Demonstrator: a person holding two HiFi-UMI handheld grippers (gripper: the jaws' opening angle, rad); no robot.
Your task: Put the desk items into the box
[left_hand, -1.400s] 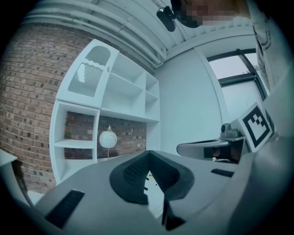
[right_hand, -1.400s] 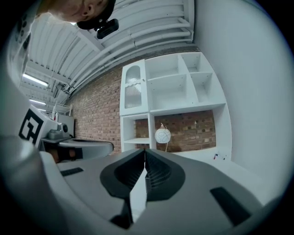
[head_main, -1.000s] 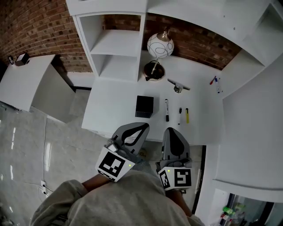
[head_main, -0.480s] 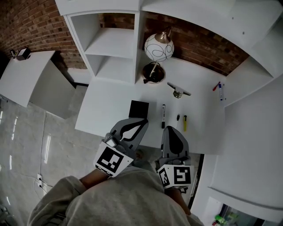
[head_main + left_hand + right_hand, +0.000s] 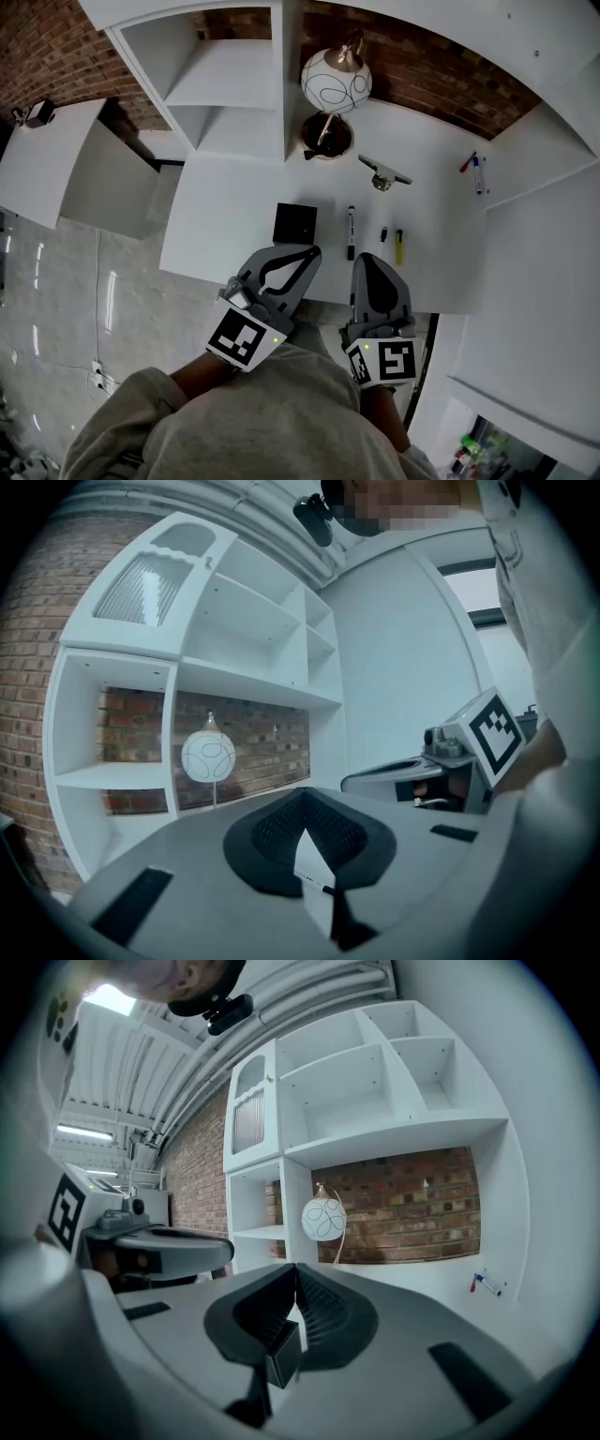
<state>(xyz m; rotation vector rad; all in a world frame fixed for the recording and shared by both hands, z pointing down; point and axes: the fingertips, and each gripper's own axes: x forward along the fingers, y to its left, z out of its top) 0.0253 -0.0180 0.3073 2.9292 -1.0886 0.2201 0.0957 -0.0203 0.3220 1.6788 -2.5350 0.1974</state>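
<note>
Black box point(image 5: 295, 223) sits on the white desk point(image 5: 225, 216), a black marker point(image 5: 351, 232) just beside it. Left gripper point(image 5: 312, 251) and right gripper point(image 5: 369, 259) hover clenched, empty, at the near edge; best open the right one, then straddle the marker's middle squarely.

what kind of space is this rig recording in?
Looks like a study or home-office corner: a white desk with a black marker lying on it, built-in white shelves above, a globe lamp, and a brick wall behind.
</note>
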